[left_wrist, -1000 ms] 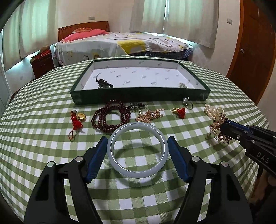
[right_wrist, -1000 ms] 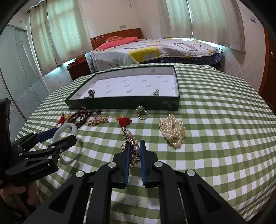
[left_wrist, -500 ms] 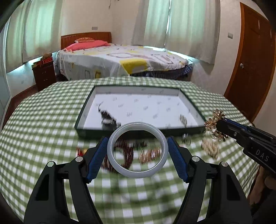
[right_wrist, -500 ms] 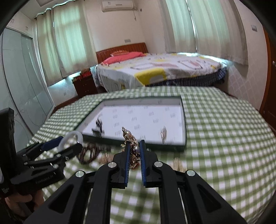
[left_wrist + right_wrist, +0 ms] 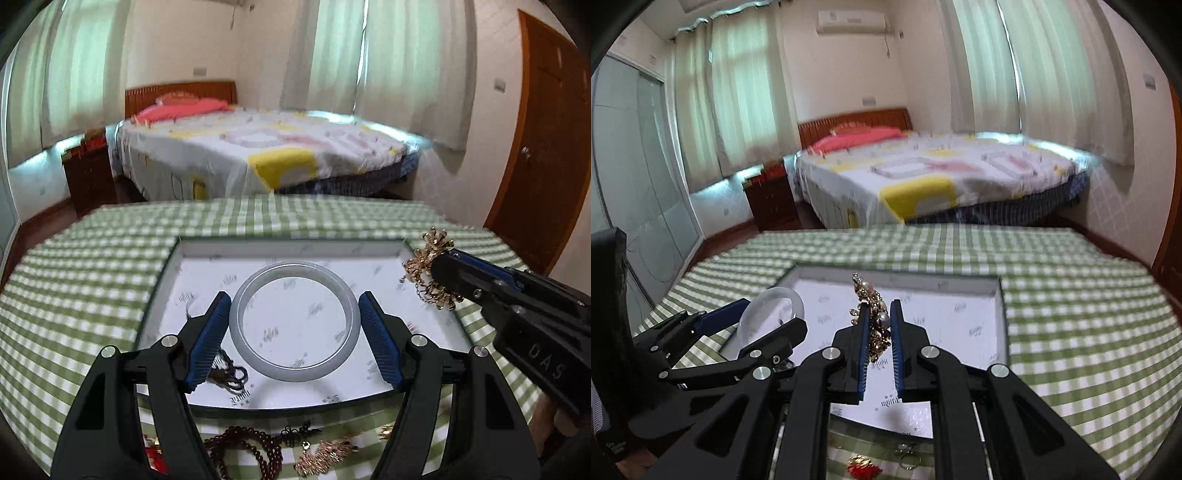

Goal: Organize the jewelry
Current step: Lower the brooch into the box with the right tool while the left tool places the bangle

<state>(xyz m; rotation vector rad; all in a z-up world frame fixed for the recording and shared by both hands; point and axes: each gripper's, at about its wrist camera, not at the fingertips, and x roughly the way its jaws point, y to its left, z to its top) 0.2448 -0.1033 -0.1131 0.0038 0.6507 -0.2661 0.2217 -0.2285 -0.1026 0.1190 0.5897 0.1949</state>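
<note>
Two pieces aloft above the open green tray (image 5: 288,249), neither yet set down. In the left gripper (image 5: 294,301), a pale bangle (image 5: 295,372), held flat across its width, blue pads (image 5: 207,336) spread wide and pressing on its outer rim. In the right gripper (image 5: 880,306), a gold-and-pearl cluster (image 5: 875,326), pinched between fingers drawn nearly together, loose ends sticking up past the tips. Both held over the tray's white lining, well clear of it.

Inside the tray, only one item visible for certain: a dark, tangled piece (image 5: 226,374) near the front wall, partly hidden behind the left finger. Anything else in there hidden or too blurred to tell.

Left on the checked tablecloth (image 5: 74,295), in front of the tray: one string of dark red beads (image 5: 255,452), one small dark chain (image 5: 295,432), one gold chain (image 5: 325,457) and one red charm (image 5: 153,455) at the left; in the right wrist view, one red-and-gold charm (image 5: 862,470) and one ring (image 5: 908,460). At least six, then, with more perhaps out of frame.

Judged roughly a third done: one in, two about to go in, the row on the cloth waiting.
</note>
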